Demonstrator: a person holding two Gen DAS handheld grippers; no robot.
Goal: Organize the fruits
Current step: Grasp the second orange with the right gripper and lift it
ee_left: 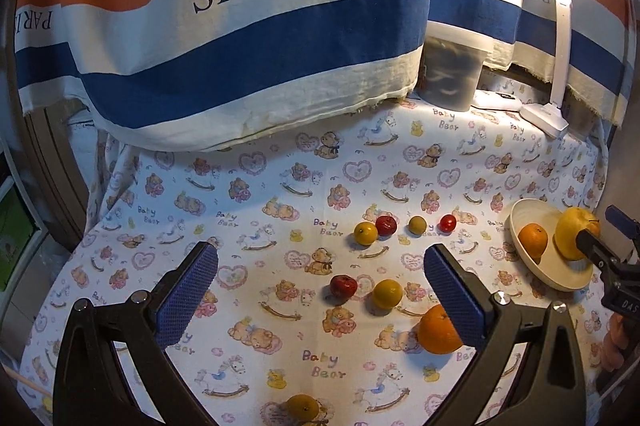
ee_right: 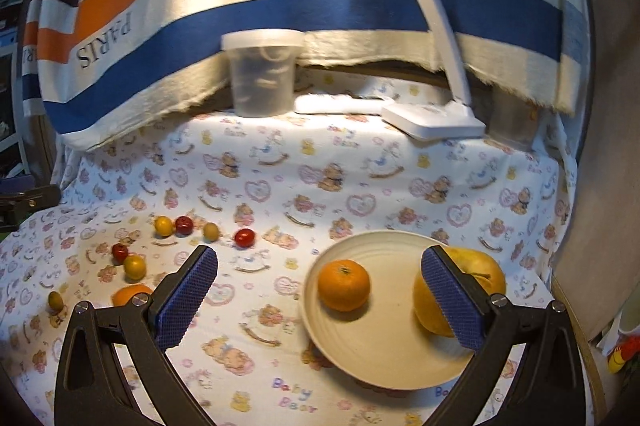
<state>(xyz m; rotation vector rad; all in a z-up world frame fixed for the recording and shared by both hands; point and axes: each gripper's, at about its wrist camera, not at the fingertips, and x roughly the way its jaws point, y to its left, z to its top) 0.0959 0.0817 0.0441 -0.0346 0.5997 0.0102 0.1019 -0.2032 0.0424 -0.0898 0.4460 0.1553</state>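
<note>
Blue ribbed pads on both grippers, jaws spread wide, nothing held in either. Right gripper (ee_right: pixel 320 300) hovers low over the cream plate (ee_right: pixel 384 358); an orange (ee_right: pixel 344 285) sits on the plate between the jaws, closer to the right pad than the left. Yellow apple (ee_right: pixel 460 290) also on the plate, just behind the right pad (ee_right: pixel 450 300), partly hidden by it; touching or not, cannot tell. Left gripper (ee_left: pixel 320 294) hangs above the bear-print tabletop (ee_left: pixel 248 210), well left of the plate (ee_left: pixel 516 222).

Loose fruit still off the plate: big orange (ee_left: pixel 436 330) near, tucked right against the left gripper's right pad (ee_left: pixel 454 292); red fruit (ee_left: pixel 343 286) and yellow fruit (ee_left: pixel 387 293) side by side, between that gripper's jaws and a bit farther. Far row of four small ones: yellow (ee_left: pixel 365 233), red (ee_left: pixel 386 225), olive (ee_left: pixel 417 225), red (ee_left: pixel 448 223). One more yellowish fruit (ee_left: pixel 303 406) at the near edge.

Judgement: sorting partly done, two on the plate, eight left. All loose fruit lies left of the plate, so the left gripper is nearer; the big orange is closest, off to its right, round, so no long axis to line up. Jaws need shifting right to straddle it.

Background: lidded tub (ee_right: pixel 262 74), white lamp (ee_right: pixel 434 124), striped PARIS cloth (ee_left: pixel 256 26).
</note>
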